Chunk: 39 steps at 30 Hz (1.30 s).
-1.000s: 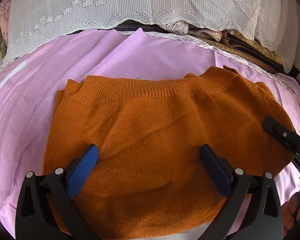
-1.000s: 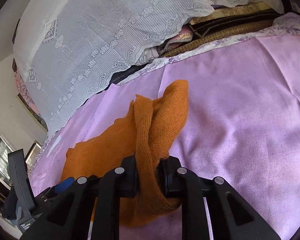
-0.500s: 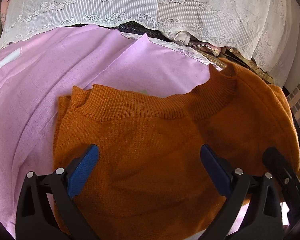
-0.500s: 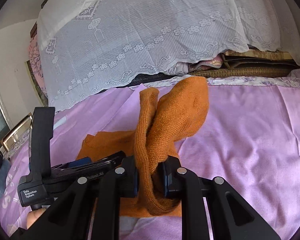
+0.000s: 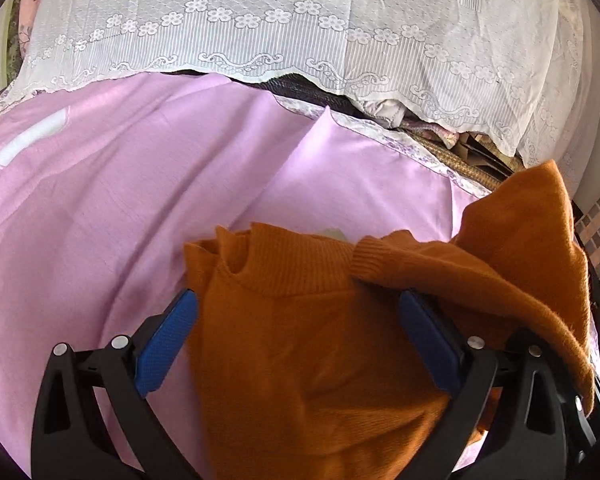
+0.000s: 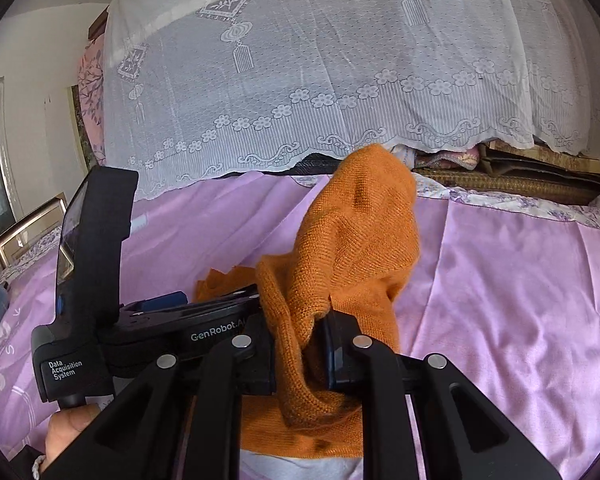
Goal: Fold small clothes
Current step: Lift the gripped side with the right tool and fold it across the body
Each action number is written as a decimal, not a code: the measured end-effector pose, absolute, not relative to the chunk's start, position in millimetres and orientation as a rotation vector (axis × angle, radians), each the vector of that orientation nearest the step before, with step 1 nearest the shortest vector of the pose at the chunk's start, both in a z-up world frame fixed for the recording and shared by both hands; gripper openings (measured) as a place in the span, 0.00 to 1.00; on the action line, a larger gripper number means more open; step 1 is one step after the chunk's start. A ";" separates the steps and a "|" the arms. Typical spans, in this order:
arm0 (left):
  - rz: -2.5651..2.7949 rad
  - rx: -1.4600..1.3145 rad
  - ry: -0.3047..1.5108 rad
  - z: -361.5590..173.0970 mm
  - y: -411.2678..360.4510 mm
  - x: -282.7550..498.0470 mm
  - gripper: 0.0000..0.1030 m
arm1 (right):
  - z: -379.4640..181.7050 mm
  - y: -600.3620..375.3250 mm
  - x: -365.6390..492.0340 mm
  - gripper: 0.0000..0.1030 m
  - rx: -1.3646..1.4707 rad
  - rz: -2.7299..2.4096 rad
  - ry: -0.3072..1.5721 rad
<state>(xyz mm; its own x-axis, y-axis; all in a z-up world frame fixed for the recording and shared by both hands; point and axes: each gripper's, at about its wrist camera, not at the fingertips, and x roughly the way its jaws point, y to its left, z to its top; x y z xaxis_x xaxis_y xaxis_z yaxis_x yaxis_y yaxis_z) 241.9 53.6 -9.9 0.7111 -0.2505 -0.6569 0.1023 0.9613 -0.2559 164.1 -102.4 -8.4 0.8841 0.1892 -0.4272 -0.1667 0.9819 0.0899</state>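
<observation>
Now the right hand-held gripper (image 6: 300, 344), nearly shut, pinches the orange sweater's (image 5: 300, 360) side, lifted off the pink-sheeted bed (image 5: 100, 200). Left hand-held gripper (image 5: 296, 336) hovers wide open, empty, over the sweater's middle. Best carry the flap across level and lay it flat before letting go.

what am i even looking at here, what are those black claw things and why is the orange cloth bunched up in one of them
These are two handheld grippers, each with a fisheye camera looking forward along its two fingers. A person holds one in each hand; there is no robot arm.

One picture is from the left gripper. Its blue-padded fingers stand wide open over an orange knit sweater lying on a pink sheet, holding nothing.

The other picture is from the right gripper. Its jaws are shut on a bunched part of the same sweater, lifted off the sheet, apparently to fold it over. The black device on that picture's left side is the left gripper seen from the side, with part of the person's hand below it.

White lace cloth covers a pile behind the sheet.
</observation>
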 end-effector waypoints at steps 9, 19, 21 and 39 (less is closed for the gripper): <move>-0.073 -0.276 0.762 -18.4 120.6 248.5 0.95 | -21.4 -41.9 162.2 0.17 -0.093 0.245 0.491; 0.011 -0.300 0.780 -30.7 142.6 244.6 0.95 | -43.7 -7.0 160.4 0.17 -0.184 0.293 0.561; 0.028 -0.318 0.790 -33.4 148.9 244.6 0.95 | -49.4 -0.8 161.4 0.17 -0.215 0.296 0.589; -0.004 -0.312 0.760 0.9 165.4 224.0 0.95 | -13.4 -75.3 142.4 0.49 0.046 0.584 0.626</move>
